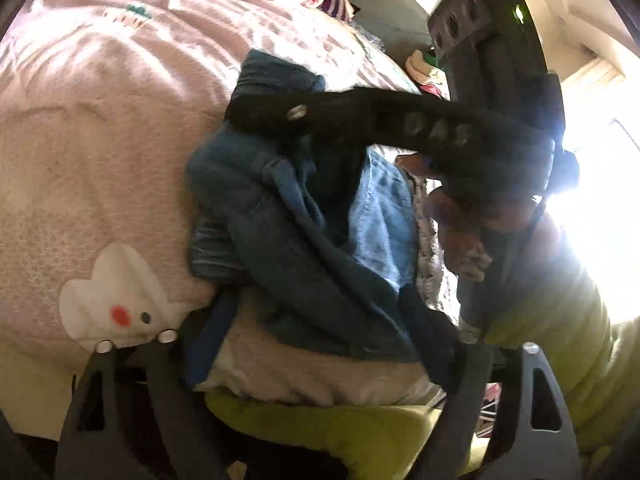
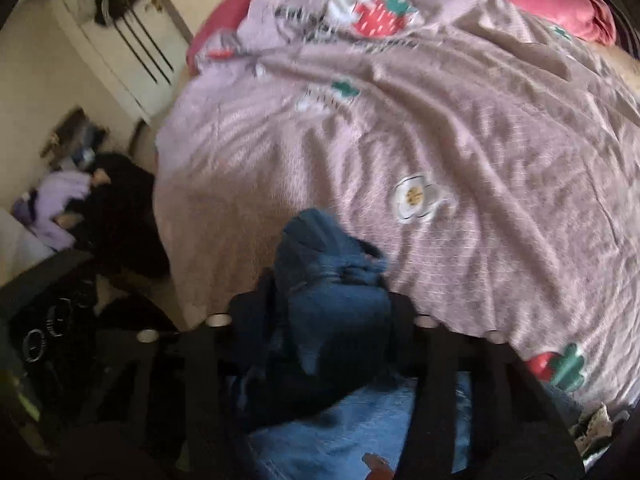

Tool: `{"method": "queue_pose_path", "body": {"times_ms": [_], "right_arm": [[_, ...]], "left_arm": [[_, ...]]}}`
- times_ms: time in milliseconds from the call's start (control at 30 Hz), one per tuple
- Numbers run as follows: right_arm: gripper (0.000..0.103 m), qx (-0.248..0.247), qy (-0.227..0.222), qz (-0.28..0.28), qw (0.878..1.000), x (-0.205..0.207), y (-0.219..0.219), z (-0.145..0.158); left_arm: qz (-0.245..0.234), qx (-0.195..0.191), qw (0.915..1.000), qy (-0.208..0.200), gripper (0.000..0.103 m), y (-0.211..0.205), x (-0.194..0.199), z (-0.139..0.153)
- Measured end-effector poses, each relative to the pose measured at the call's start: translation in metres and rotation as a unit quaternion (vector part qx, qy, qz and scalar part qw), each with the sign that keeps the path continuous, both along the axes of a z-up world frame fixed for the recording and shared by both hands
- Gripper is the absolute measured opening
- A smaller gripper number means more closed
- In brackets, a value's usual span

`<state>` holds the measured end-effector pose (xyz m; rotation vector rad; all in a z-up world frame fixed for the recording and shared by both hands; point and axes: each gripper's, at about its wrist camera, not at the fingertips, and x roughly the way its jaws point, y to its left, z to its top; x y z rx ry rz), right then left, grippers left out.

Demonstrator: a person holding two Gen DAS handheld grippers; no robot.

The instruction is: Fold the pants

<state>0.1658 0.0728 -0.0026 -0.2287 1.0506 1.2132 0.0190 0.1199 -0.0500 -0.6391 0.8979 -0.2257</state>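
Observation:
Blue denim pants (image 1: 288, 220) lie bunched in a heap on the pink bedspread (image 1: 92, 128). In the left wrist view my left gripper (image 1: 320, 344) has its fingers spread wide, with denim lying between them; the fabric is not pinched. The right gripper (image 1: 272, 114) reaches in from the right and its tip rests on the top of the heap. In the right wrist view my right gripper (image 2: 320, 316) has a thick wad of dark denim (image 2: 332, 280) bunched between its fingers, over lighter denim (image 2: 344, 432) below.
The bedspread (image 2: 440, 128) has cartoon prints and covers most of the bed. A yellow-green sleeve (image 1: 560, 352) is at the right. A white wardrobe (image 2: 120, 40) and a dark pile of clothes (image 2: 120, 216) stand left of the bed.

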Motion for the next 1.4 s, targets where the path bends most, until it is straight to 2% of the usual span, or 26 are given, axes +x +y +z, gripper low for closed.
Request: {"method": "queue_pose_path", "body": {"times_ms": [167,200,300,500,700,733,800,833,867,1000,1067,1267,1333,1400], "right_arm": [[0.028,0.084,0.013,-0.019,0.996,-0.006,-0.058,0.036],[0.028,0.093,0.011,-0.023,0.995,-0.007,-0.066,0.041],[0.028,0.123,0.010,-0.040,0.992,-0.008,-0.099,0.055],[0.029,0.143,-0.004,-0.070,0.987,-0.004,-0.142,0.068],[0.032,0.153,-0.021,-0.109,0.982,-0.002,-0.178,0.071],[0.035,0.154,-0.023,-0.116,0.981,-0.002,-0.185,0.070],[0.049,0.158,-0.016,-0.139,0.977,0.000,-0.207,0.068],[0.063,0.161,-0.011,-0.157,0.974,0.001,-0.220,0.065],[0.067,0.165,-0.004,-0.178,0.970,0.003,-0.234,0.062],[0.068,0.123,0.006,-0.260,0.958,0.000,-0.282,0.041],[0.069,0.094,0.002,-0.280,0.955,-0.008,-0.292,0.033],[0.078,0.040,-0.009,-0.268,0.963,-0.019,-0.276,0.019],[0.078,-0.001,-0.014,-0.278,0.960,-0.014,-0.269,0.009],[0.078,-0.011,-0.001,-0.286,0.958,-0.008,-0.268,0.000]], "left_arm": [[-0.010,0.000,0.9999,-0.009,0.089,-0.013,0.003,0.012],[-0.010,0.000,0.9999,-0.011,0.093,-0.014,0.004,0.013],[-0.022,-0.012,0.9995,-0.017,0.093,-0.026,0.012,0.018],[-0.073,-0.006,0.9969,-0.027,0.093,-0.068,0.032,0.028],[-0.115,0.027,0.9911,-0.062,0.093,-0.114,0.040,0.052],[-0.121,0.036,0.9897,-0.068,0.093,-0.122,0.042,0.056],[-0.129,0.055,0.9870,-0.079,0.093,-0.131,0.042,0.061],[-0.133,0.077,0.9842,-0.087,0.093,-0.140,0.040,0.065],[-0.143,0.092,0.9808,-0.095,0.093,-0.147,0.039,0.068],[-0.197,0.120,0.9673,-0.106,0.093,-0.175,0.033,0.069],[-0.220,0.128,0.9619,-0.100,0.093,-0.187,0.028,0.062],[-0.248,0.158,0.9530,-0.071,0.098,-0.203,0.027,0.045],[-0.250,0.170,0.9506,-0.070,0.098,-0.204,0.026,0.043],[-0.251,0.170,0.9502,-0.072,0.098,-0.206,0.027,0.040]]}}
